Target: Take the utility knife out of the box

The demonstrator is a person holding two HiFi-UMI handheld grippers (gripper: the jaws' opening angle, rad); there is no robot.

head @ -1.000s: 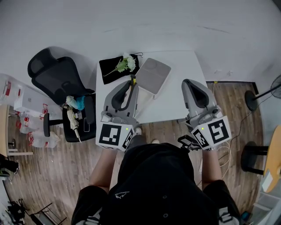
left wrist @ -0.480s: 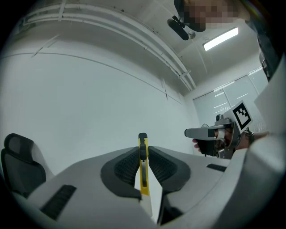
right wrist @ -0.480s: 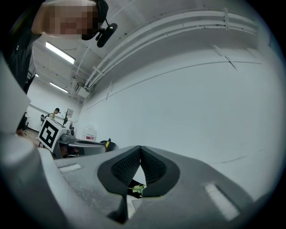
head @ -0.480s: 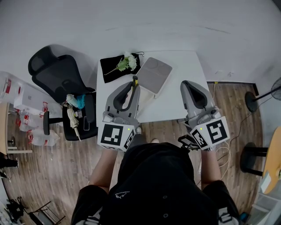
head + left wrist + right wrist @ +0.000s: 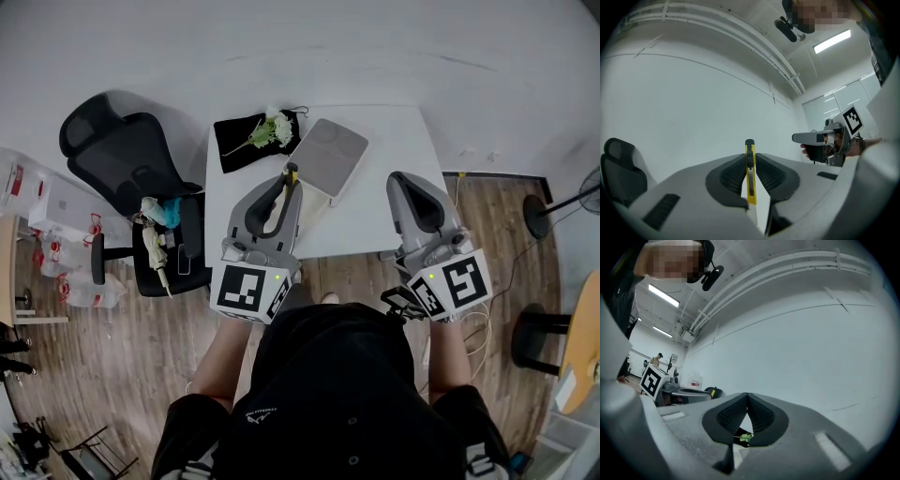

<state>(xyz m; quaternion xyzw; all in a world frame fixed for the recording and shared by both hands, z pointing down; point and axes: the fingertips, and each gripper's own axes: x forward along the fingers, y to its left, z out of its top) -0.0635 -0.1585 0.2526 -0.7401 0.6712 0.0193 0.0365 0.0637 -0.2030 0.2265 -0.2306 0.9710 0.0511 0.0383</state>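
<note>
The yellow utility knife [image 5: 750, 174] stands on edge between the ribbed pads of my left gripper [image 5: 750, 158], which is shut on it. Its black tip pokes out past the fingertips. In the head view the left gripper [image 5: 284, 185] hovers over the white table [image 5: 375, 220], and the knife [image 5: 292, 172] points toward the flat grey box [image 5: 329, 157] just beyond it. My right gripper [image 5: 405, 180] hangs over the table's right side, shut with nothing in it; its pads [image 5: 736, 414] meet at the tips of the right gripper [image 5: 747, 396].
A black cloth [image 5: 239, 147] with a white flower sprig [image 5: 275, 130] lies at the table's far left corner. A black office chair [image 5: 131, 169] stands left of the table, cluttered with small items. A wall runs behind the table. A fan stand [image 5: 544, 211] stands at the right.
My left gripper with the knife has drifted very slightly right. The right gripper has stayed in place.
</note>
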